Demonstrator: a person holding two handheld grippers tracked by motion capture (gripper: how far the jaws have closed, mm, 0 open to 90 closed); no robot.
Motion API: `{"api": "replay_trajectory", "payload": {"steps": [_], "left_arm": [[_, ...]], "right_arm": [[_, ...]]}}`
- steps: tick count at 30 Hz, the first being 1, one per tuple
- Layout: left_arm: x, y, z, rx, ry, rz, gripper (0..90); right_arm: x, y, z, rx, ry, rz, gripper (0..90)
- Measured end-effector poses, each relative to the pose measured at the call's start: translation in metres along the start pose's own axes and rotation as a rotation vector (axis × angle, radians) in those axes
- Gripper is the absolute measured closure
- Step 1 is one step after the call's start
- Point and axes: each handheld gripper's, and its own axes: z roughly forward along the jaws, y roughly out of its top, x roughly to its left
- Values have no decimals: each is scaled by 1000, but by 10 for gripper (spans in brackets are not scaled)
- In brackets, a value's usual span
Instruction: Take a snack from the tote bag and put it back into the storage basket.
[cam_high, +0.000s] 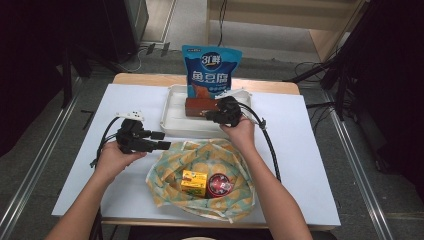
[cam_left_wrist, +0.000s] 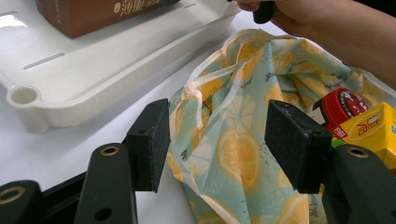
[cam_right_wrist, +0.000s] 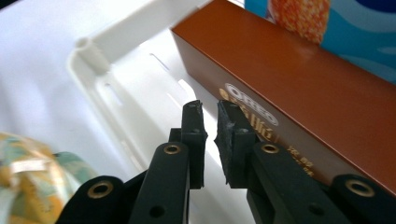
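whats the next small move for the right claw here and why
Probably lift the right claw back off the tray and swing it toward the lemon-print bag. Its jaws stand almost together with nothing between them, just beside the brown box that already lies in the tray, while a yellow box and a red tin sit in the bag.

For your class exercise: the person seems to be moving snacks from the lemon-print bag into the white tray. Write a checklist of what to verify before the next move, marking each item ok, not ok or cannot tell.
1. Brown Oreo box lies in the white tray: ok.
2. Right gripper free of the box, jaws almost together with nothing between them: ok.
3. Left gripper open around the rim of the lemon-print bag: ok; pads pressing the fabric: not ok.
4. Yellow carton and red tin reachable in the open bag: ok.
5. Blue snack pouch standing steady at the tray's far side: cannot tell.
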Motion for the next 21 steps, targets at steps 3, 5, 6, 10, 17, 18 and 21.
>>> {"api": "replay_trajectory", "payload": {"steps": [3,5,6,10,17,18,21], "left_arm": [[-1,0,1,-3,-2,2,409],[-2,0,1,-1,0,6,410],[-2,0,1,1,2,9,411],[-4,1,1,1,-3,13,411],[-6,1,3,3,-5,20,413],[-6,1,3,5,-6,22,413],[-8,2,3,7,-9,27,414]], "right_arm": [[5,2,-7,-17,17,-7,800],[9,3,-12,-19,29,-12,779],[11,3,-14,-21,34,-19,766],[17,-1,-26,-57,39,-20,737],[16,-11,-41,-60,42,-14,704],[16,-12,-43,-57,42,-11,697],[16,-15,-47,-54,45,-17,672]]}}
